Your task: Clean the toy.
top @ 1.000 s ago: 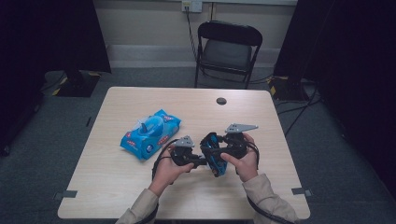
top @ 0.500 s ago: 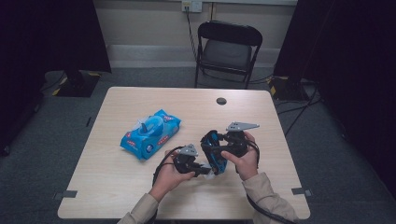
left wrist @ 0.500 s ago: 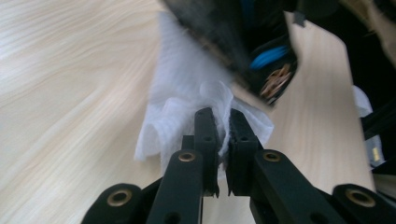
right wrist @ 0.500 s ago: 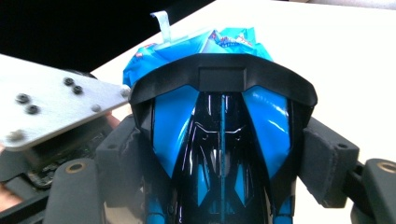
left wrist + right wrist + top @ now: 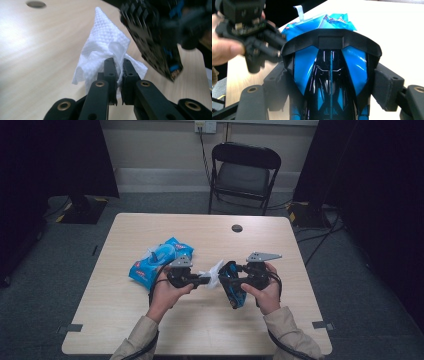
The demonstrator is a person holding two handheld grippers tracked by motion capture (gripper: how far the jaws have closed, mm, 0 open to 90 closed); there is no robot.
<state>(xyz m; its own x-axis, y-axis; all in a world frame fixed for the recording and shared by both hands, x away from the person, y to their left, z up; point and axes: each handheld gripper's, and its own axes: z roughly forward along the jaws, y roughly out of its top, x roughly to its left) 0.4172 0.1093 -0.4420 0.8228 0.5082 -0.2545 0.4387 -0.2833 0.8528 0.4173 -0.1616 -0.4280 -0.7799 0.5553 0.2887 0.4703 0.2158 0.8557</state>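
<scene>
A blue wipes pack [image 5: 157, 262] lay left on the table [image 5: 280, 245]. The left gripper [image 5: 117, 62] clenched a white wipe [image 5: 105, 47]; the right gripper [image 5: 329, 75] grasped a black-and-blue toy car [image 5: 329, 82] held above the near tabletop.

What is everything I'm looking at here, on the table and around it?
Wipe: one, white, pinched in the left gripper's jaws.
Toy car: one, blue and black, between the right gripper's jaws.
Wipes pack: one, blue, on the table left of the hands.
Table: one, light wood, with a dark hole near its far edge.
Chair: one, black, beyond the table.
Left gripper: one, black.
Right gripper: one, black.
Hands: two, from the bottom edge.
</scene>
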